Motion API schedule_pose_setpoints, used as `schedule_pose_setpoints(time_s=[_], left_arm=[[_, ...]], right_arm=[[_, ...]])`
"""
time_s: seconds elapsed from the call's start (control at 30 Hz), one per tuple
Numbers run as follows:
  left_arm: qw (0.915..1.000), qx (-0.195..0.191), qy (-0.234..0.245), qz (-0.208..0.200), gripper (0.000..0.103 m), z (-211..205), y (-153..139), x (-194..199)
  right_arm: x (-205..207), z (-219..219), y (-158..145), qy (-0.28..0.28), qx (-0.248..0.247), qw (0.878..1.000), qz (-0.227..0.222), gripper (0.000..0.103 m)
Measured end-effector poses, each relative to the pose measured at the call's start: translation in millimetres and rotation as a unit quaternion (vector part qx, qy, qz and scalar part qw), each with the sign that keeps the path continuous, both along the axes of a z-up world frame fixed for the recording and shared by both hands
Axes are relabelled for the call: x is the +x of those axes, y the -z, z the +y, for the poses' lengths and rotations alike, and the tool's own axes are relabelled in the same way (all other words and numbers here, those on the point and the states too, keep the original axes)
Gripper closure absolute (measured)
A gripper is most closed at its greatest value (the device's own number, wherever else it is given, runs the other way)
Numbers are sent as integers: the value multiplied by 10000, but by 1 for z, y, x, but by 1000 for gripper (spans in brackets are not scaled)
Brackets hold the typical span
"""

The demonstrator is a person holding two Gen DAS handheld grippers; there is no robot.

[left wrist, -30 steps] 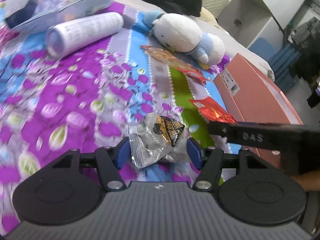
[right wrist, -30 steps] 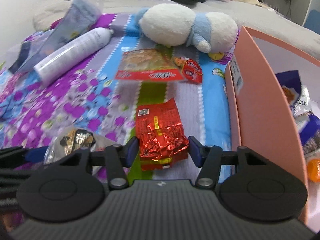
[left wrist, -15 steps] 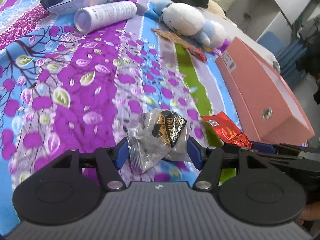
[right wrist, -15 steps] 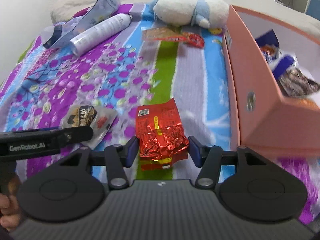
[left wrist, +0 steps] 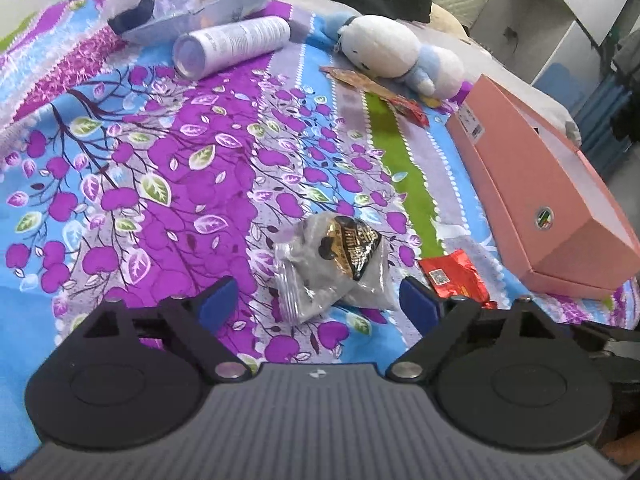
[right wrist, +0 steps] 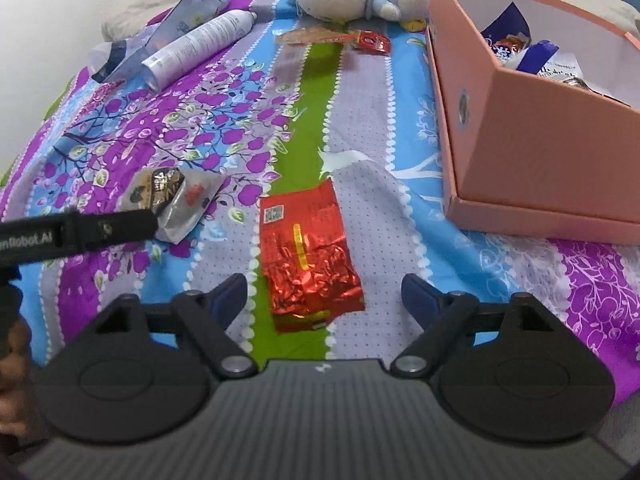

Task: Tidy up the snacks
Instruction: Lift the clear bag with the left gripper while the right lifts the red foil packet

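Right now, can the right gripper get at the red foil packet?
Probably yes: the red foil packet lies flat on the bedspread between the opening fingers of the right gripper, with nothing on top of it.

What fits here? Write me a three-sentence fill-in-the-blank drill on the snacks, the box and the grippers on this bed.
1. The red foil packet lies flat between the open fingers of the ____ gripper.
2. The silver snack bag lies in front of the ____ gripper.
3. The open box that already holds snacks is ____ in colour.

Missing words: right; left; pink
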State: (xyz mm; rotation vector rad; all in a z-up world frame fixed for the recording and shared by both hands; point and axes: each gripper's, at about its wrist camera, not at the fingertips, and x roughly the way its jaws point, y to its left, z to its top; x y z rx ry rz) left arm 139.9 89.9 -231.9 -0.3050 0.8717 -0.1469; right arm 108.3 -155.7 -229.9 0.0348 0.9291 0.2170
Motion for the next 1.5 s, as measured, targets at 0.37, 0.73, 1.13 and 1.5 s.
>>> schedule_pose_setpoints(time_s=[0.37, 0.73, 1.13, 1.5], left_arm=[[9998, 175, 11, 114, 9, -12, -3, 11], [9984, 540, 160, -97, 10, -30, -5, 15], [9955, 919, 202, -79, 19, -44, 10, 39], [9975, 677, 204, 11, 36, -39, 5, 36]], right_arm=[[-3, 10, 5, -642, -152, 9959, -611, 18], [-1, 10, 13, -506, -214, 9974, -462, 38], [-3, 9, 11, -312, -471, 9969, -545, 49], [-2, 5, 4, -190, -409, 9974, -564, 49]])
